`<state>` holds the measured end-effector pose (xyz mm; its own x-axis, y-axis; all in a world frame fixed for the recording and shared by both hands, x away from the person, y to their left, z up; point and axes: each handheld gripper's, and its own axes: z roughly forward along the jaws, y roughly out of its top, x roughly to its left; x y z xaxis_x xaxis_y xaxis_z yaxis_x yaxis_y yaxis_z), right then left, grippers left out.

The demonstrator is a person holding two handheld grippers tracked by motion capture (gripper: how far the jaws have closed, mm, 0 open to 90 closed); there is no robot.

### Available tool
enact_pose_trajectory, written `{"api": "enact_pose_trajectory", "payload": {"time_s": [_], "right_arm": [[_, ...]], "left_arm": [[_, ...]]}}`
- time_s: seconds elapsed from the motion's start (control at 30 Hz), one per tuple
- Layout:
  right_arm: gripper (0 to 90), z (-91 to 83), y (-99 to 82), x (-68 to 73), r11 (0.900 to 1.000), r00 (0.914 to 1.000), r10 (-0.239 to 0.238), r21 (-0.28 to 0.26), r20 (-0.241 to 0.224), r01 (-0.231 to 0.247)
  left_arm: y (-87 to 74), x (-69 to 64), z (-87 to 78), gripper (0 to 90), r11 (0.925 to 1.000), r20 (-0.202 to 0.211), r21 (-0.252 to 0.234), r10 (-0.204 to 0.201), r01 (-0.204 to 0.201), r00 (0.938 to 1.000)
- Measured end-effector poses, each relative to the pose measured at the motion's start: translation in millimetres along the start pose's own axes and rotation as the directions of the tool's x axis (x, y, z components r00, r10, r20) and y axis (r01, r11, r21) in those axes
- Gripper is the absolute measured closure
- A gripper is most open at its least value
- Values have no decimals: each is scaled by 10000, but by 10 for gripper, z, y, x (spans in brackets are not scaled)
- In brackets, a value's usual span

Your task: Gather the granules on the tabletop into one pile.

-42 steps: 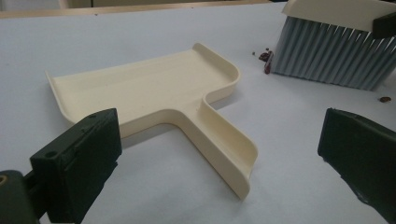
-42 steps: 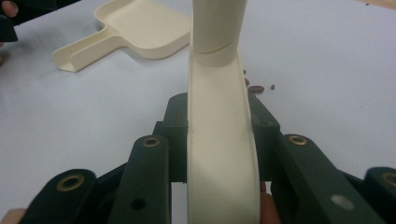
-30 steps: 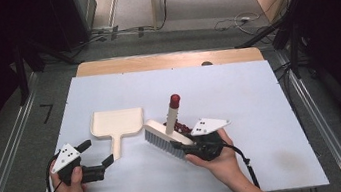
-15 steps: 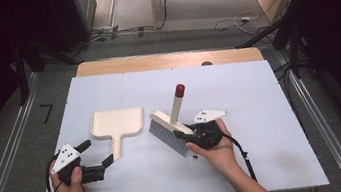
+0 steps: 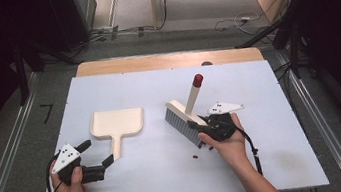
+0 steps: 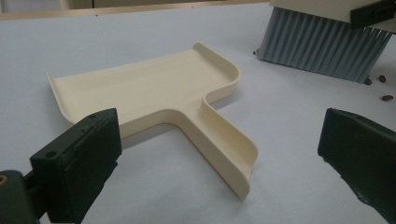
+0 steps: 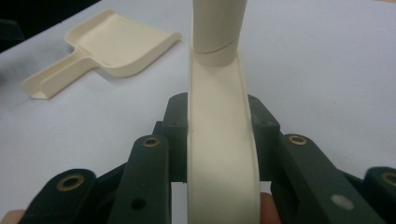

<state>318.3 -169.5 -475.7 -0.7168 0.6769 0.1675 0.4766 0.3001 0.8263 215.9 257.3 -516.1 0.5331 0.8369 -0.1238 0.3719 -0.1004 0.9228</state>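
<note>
A cream dustpan [image 5: 117, 122] lies flat on the white table, its handle pointing toward me. My left gripper [image 5: 96, 153] stands open at the end of that handle; in the left gripper view the handle tip [image 6: 233, 158] lies between the wide-apart jaws of the left gripper [image 6: 219, 154], untouched. My right gripper [image 5: 203, 130] is shut on the cream back of a brush [image 5: 181, 114] with grey bristles and a red-tipped handle [image 5: 198, 78] slanting up. In the right gripper view the right gripper [image 7: 222, 126] clamps the brush back [image 7: 222, 158] from both sides. The bristles [image 6: 317, 46] stand beyond the dustpan.
A few small dark crumbs [image 5: 195, 157] lie on the table just below the brush, also seen as crumbs [image 6: 386, 97] near the bristles. A wooden strip [image 5: 168, 60] borders the table's far edge. Cables trail from both grippers.
My right gripper has carried the brush to the right and a little farther away from the dustpan. The left gripper and the dustpan have stayed where they were.
</note>
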Motion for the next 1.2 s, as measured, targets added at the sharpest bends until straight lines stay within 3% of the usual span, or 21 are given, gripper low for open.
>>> {"api": "enact_pose_trajectory", "payload": {"time_s": [0.17, 0.3, 0.47, 0.6, 0.67, 1.03, 1.2], "right_arm": [[650, -197, 117, 83, 9978, 9967, -542, -407, -606, 517], [650, -410, 137, 197, 9924, 9843, -1221, -321, -1271, 1190], [650, -512, -40, 307, 9813, 9586, -1794, 291, -2212, 1904], [650, -455, -185, 310, 9583, 9320, -2433, 819, -2688, 2738], [650, -414, -224, 267, 9565, 9283, -2474, 828, -2776, 2797], [650, -272, -164, 11, 9672, 9453, -2183, 753, -2422, 2427], [650, -246, -110, -52, 9723, 9610, -2054, 737, -1852, 2220]], "left_arm": [[-3, 1, 0, 0, 10000, -17, -53, -59, 59, 10000], [-5, -2, 3, 0, 10000, -65, -51, -70, 69, 10000], [-3, -7, 14, 0, 10000, -128, -2, -44, 44, 9999], [-2, -7, 18, 0, 10000, -160, 33, 19, -18, 9999], [-2, -8, 19, 0, 10000, -167, 41, 14, -14, 9999], [-3, -12, 20, 0, 10000, -143, 36, 15, -14, 9999], [-3, -12, 21, 0, 10000, -141, 32, 16, -16, 9999]]}}
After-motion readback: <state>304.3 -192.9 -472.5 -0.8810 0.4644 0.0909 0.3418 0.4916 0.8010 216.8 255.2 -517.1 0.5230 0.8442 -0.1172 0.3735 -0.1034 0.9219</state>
